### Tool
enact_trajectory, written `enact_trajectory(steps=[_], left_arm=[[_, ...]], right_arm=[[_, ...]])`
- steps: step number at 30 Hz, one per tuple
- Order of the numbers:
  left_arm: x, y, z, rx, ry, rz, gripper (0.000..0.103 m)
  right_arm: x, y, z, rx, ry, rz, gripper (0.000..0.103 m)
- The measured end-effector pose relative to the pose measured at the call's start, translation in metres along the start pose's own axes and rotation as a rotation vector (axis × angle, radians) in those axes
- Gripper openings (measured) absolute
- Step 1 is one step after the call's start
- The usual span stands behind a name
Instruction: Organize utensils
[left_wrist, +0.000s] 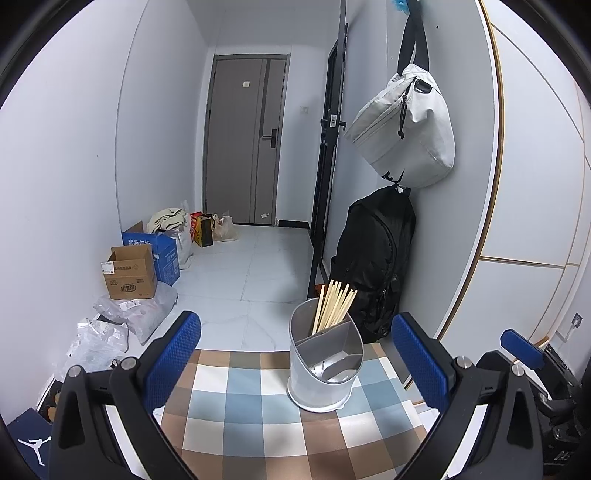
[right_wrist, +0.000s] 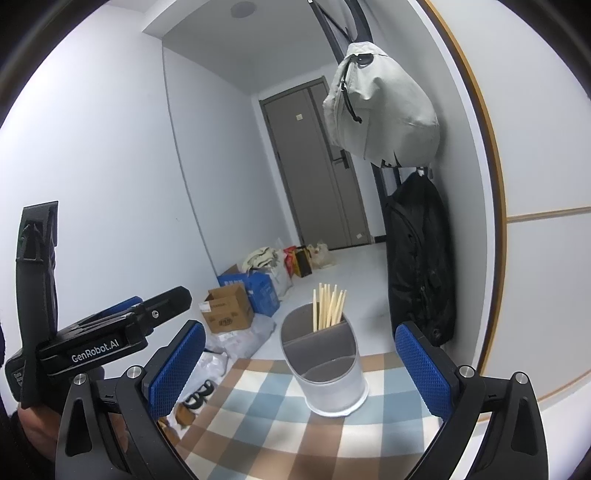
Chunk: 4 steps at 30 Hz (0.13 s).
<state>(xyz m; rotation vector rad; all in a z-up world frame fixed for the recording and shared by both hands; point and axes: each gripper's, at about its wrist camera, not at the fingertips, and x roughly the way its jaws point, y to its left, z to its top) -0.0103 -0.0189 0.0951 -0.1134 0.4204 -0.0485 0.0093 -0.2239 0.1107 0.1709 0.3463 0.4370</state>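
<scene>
Standing chopsticks (left_wrist: 334, 304) upright in the holder's (left_wrist: 325, 365) rear compartment on the checked table (left_wrist: 240, 417).
Left gripper (left_wrist: 295, 362) and right gripper (right_wrist: 301, 363) both gape wide, holding nothing; no loose utensil shows, so no particular next move is settled.

grey bag (left_wrist: 404, 129), black backpack (left_wrist: 373, 254), cardboard box (left_wrist: 129, 275)
</scene>
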Motion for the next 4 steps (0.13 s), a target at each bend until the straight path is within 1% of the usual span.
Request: enact_trajectory(steps=[4], left_arm=[[0.0035, 0.0013, -0.0001, -0.003, 0.006, -0.011, 0.101]], right_arm=[[0.0032, -0.0035, -0.0024, 0.013, 0.008, -0.003, 0.103]])
